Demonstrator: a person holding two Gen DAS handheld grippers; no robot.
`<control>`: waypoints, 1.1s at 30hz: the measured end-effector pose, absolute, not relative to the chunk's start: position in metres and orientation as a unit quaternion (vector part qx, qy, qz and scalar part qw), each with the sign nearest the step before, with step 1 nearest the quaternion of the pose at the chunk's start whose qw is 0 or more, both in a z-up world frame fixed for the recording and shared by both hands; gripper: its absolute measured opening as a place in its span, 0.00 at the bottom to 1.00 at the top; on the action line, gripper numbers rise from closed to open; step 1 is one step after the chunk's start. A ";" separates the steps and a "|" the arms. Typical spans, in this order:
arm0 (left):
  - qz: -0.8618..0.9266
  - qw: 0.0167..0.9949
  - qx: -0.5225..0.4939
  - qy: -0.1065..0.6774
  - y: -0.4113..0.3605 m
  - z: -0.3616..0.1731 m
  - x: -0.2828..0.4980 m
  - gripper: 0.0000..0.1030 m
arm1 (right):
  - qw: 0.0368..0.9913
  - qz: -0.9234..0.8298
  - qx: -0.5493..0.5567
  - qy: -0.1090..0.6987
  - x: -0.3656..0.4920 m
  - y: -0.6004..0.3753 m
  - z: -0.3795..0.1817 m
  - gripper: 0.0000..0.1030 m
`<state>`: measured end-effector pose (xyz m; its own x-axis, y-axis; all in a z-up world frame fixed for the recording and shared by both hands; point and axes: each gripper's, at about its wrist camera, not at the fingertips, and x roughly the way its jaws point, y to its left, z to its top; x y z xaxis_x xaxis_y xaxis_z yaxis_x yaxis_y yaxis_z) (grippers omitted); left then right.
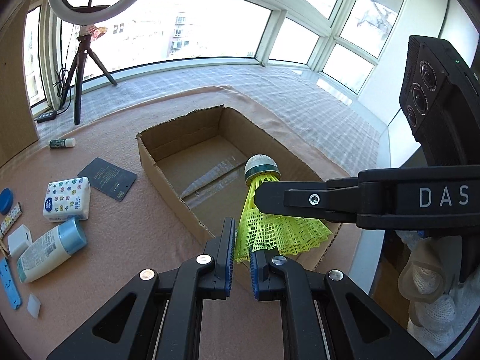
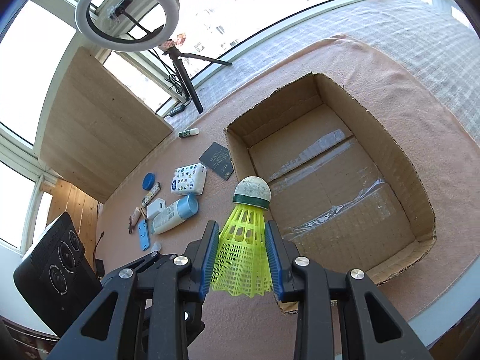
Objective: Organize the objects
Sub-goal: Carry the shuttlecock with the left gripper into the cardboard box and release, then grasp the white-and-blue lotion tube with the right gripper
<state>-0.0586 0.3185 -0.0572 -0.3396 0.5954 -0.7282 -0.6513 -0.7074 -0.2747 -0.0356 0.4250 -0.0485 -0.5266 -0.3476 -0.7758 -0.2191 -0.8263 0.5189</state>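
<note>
A yellow plastic shuttlecock (image 2: 243, 249) with a white cork and green band is clamped by its skirt in my right gripper (image 2: 242, 237), cork up, above the near left corner of an open cardboard box (image 2: 420, 180). In the left wrist view the shuttlecock (image 1: 270, 225) shows with the right gripper's finger (image 1: 288, 199) across it. My left gripper (image 1: 241, 234) has its blue pads on either side of the skirt's lower edge, narrowly apart; whether they press it is unclear. The box (image 1: 162, 165) is empty.
On the pink cloth left of the box lie a dark card (image 1: 108, 178), a tissue pack (image 1: 67, 198), a lotion tube (image 1: 51, 250), a white charger (image 1: 19, 240), a blue lid (image 1: 6, 199) and a small green bottle (image 1: 61, 143). A ring-light tripod (image 1: 81, 69) stands by the window.
</note>
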 end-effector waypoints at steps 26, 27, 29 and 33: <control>0.846 0.277 -0.454 0.016 0.247 -0.067 -0.065 0.73 | 0.049 -0.870 0.462 -0.168 -0.044 0.406 -0.040 0.70; 0.849 0.269 -0.455 0.012 0.237 -0.066 -0.065 0.73 | 0.055 -0.873 0.459 -0.158 -0.046 0.399 -0.040 0.70; 0.853 0.251 -0.458 0.004 0.216 -0.067 -0.064 0.73 | 0.069 -0.877 0.454 -0.142 -0.052 0.386 -0.040 0.70; 0.859 0.211 -0.467 -0.011 0.171 -0.072 -0.060 0.73 | 0.096 -0.886 0.439 -0.114 -0.065 0.361 -0.040 0.70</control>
<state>-0.0598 0.1712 -0.0717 -0.4750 0.3724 -0.7973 -0.3525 -0.9107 -0.2153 -0.0647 0.3611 -0.0397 -0.5971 -0.2694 -0.7556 0.0698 -0.9558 0.2856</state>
